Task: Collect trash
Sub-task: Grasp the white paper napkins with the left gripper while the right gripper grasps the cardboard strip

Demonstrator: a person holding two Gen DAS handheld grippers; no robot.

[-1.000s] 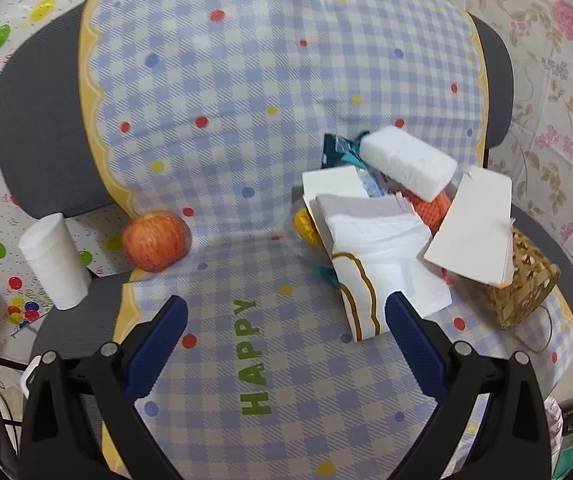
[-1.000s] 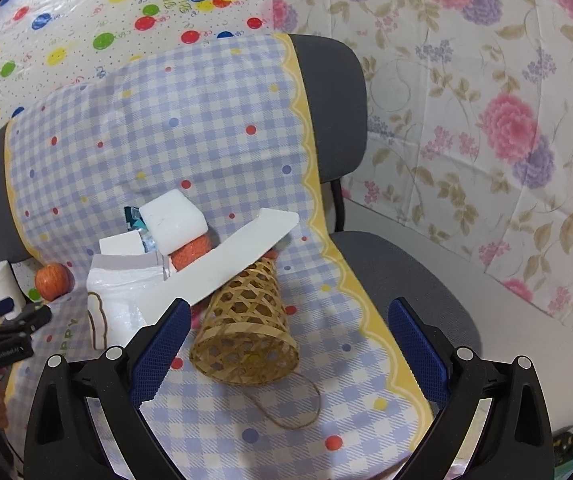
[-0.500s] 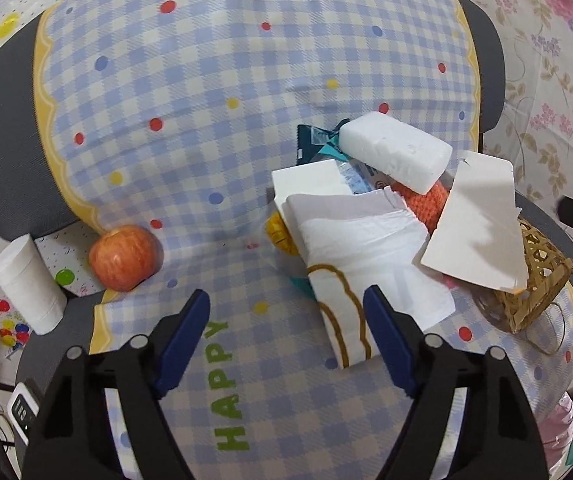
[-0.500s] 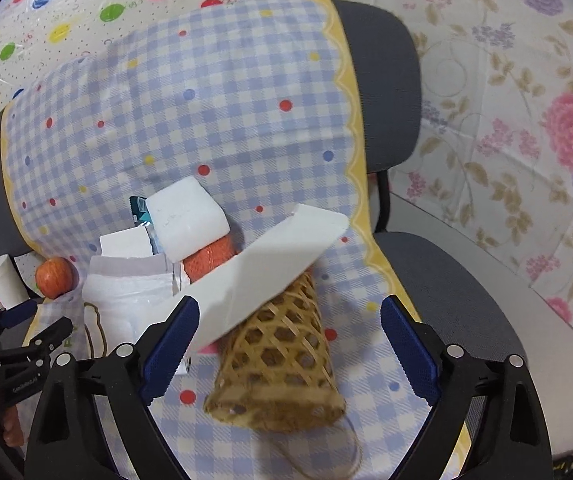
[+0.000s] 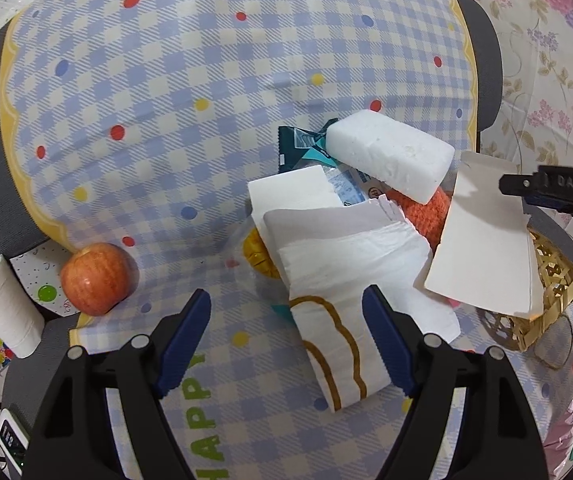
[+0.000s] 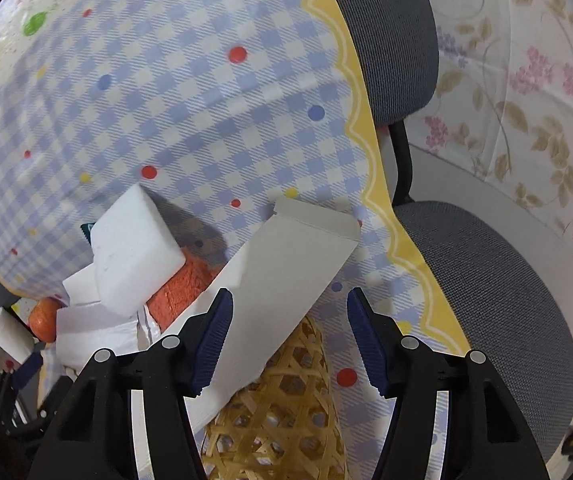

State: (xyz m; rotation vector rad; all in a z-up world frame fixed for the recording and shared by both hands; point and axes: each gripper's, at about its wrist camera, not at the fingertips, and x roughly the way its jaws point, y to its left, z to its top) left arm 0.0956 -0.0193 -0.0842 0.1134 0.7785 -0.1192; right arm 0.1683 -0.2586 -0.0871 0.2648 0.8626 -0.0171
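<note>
Checked cloth (image 6: 190, 128) on the chair carries a light, stiff card sheet (image 6: 282, 280) lying between the closing right gripper (image 6: 288, 340) fingers, best pinched at its edge; left gripper (image 5: 286, 344) spread apart.

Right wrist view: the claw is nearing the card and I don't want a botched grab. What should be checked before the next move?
1. Flat white card lies between the right claw fingers: ok.
2. Pads pressing on it: not ok, jaws closing, gap remains.
3. Woven bamboo basket out of the pinch: cannot tell.
4. White foam block apart from the card: ok.
5. Left claw holding nothing: ok.
</note>
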